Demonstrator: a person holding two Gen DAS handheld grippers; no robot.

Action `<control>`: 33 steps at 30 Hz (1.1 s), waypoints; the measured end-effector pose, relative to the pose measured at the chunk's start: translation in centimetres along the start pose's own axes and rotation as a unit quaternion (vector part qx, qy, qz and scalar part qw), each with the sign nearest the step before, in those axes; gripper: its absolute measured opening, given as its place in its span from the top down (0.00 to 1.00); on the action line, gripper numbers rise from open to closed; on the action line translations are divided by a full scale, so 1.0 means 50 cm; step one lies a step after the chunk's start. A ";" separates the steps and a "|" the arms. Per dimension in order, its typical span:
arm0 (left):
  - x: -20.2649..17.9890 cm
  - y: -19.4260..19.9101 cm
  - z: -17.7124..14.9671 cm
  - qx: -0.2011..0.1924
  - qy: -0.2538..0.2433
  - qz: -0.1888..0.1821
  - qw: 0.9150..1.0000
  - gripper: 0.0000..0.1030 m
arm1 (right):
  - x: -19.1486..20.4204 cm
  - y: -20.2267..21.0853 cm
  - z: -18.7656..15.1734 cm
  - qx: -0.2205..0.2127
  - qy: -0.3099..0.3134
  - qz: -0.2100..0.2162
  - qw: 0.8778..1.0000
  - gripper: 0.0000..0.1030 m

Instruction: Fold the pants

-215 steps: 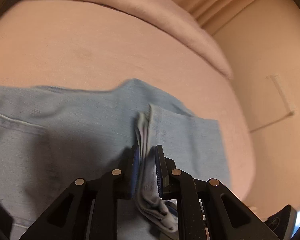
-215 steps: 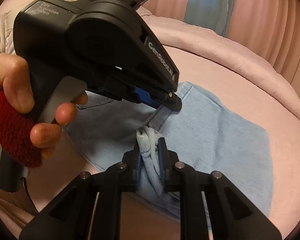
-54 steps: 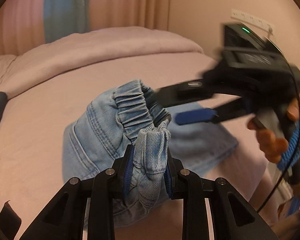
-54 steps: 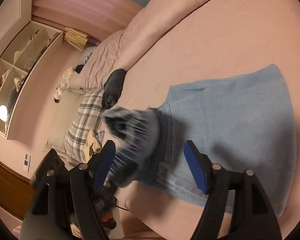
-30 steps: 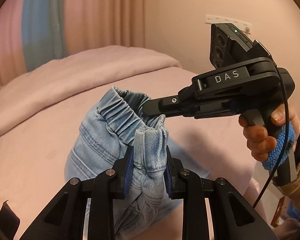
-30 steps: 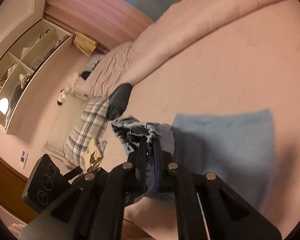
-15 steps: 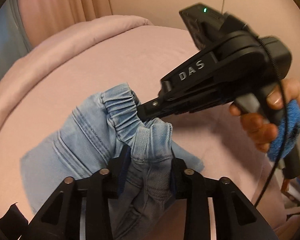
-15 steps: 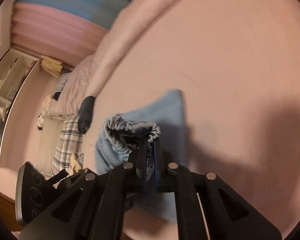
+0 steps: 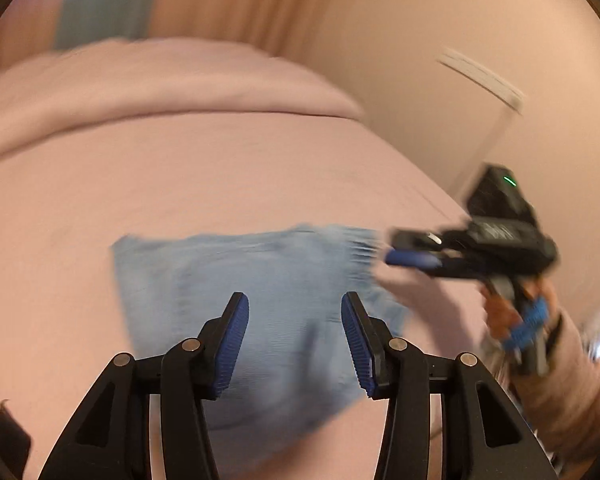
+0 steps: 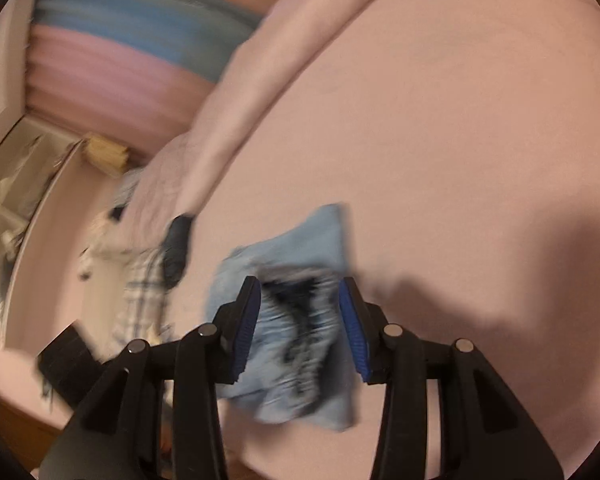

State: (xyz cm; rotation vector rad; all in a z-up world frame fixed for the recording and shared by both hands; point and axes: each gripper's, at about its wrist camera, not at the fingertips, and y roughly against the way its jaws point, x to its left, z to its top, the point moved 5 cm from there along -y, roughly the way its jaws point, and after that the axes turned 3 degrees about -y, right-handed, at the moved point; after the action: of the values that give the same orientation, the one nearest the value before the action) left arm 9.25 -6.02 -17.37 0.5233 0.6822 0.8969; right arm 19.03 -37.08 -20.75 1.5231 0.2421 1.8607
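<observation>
Pink bed, folded blue denim pants lying on it, rolled pink duvet behind

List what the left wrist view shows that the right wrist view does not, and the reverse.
Only the left wrist view: the right gripper from the side in a person's hand, and a pale wall.

Only the right wrist view: a dark bundle, a plaid pillow, shelves and striped curtains.

Both: the folded blue pants lying on the pink bed, with each view's own gripper, left or right, open above them, its jaws having just been opening.
</observation>
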 end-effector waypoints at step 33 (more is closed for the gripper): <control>0.045 -0.066 -0.080 0.111 -0.029 0.151 0.982 0.54 | 0.156 -0.089 -0.041 -0.024 0.269 -0.168 0.948 0.83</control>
State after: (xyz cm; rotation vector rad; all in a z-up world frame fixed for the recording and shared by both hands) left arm 9.09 -5.34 -22.97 0.8658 0.6637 1.0915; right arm 18.52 -28.41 -17.69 0.8442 0.6584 1.9423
